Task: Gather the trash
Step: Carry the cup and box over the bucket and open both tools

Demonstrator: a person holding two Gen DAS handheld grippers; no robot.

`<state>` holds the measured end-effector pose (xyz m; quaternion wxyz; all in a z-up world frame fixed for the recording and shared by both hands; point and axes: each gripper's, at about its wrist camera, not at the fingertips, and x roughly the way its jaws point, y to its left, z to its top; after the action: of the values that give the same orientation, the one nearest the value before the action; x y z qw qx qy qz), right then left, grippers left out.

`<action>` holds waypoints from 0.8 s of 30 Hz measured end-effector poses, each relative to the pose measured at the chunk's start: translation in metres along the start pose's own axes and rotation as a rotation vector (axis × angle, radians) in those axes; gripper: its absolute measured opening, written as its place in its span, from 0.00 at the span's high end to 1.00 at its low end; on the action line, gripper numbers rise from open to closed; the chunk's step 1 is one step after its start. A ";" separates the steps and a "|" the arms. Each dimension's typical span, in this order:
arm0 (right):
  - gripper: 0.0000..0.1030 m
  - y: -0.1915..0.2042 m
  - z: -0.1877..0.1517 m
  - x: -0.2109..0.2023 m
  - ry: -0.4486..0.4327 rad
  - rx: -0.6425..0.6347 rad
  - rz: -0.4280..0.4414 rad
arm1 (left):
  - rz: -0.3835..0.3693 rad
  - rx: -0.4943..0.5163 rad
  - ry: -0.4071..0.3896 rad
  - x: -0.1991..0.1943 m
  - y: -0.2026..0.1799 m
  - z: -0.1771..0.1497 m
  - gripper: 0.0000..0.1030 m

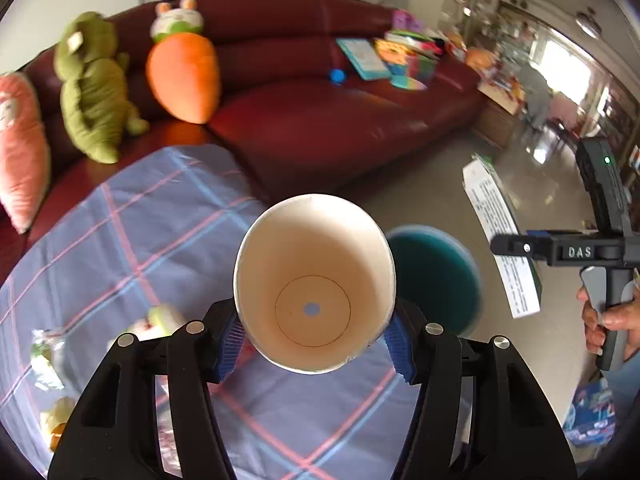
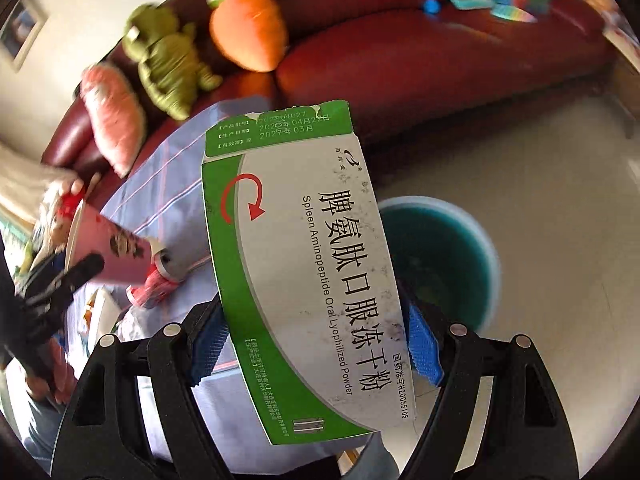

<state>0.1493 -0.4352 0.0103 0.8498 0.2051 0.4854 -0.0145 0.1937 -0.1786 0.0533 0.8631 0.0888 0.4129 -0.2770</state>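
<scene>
Item 1, cup (image 1: 314,282): paper, white inside, mouth toward my left camera, centre of the frame. My left gripper (image 1: 314,338) is clamped on it, blue pads (image 1: 229,344) pressed to both sides of its lower wall. In the right view the same cup (image 2: 114,254) shows pink at the left edge, tilted over the cloth.

Item 2, box (image 2: 308,276): green and white medicine carton, top flap torn open, filling the middle of my right view. My right gripper (image 2: 316,350) is closed on its lower part, a blue pad (image 2: 424,350) against its right edge. In the left view the box (image 1: 502,240) hangs at right, with the right gripper (image 1: 516,248) and the hand (image 1: 604,320) holding its handle.

Item 3, bin (image 1: 436,278): teal, round, on the pale floor (image 2: 540,184), right of the cup and behind the box (image 2: 444,256).

Item 4, cloth (image 1: 132,236): blue plaid, lower left, carrying blurred wrappers (image 1: 46,356) and a red can (image 2: 156,280) lying beside the cup.

Item 5, sofa (image 1: 320,120): dark red, across the top, bearing a green plush (image 1: 94,88), an orange carrot plush (image 1: 184,76), a pink plush (image 1: 20,148) and books (image 1: 396,56).
</scene>
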 end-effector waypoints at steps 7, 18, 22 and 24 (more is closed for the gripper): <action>0.29 -0.067 -0.008 0.010 0.011 0.119 -0.018 | -0.072 0.082 0.107 0.066 -0.078 0.012 0.41; 0.29 -0.101 -0.001 0.035 0.045 0.175 -0.016 | -0.105 0.134 0.246 0.140 -0.137 0.003 0.24; 0.29 -0.098 0.004 0.044 0.057 0.163 -0.011 | -0.086 0.140 0.260 0.145 -0.138 -0.006 0.14; 0.29 -0.095 0.005 0.050 0.064 0.160 -0.006 | -0.092 0.123 0.269 0.145 -0.134 -0.009 0.14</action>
<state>0.1582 -0.5158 -0.0606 0.8146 0.2711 0.5104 -0.0492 0.1872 -0.3453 -0.0526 0.7792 0.1588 0.5108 -0.3266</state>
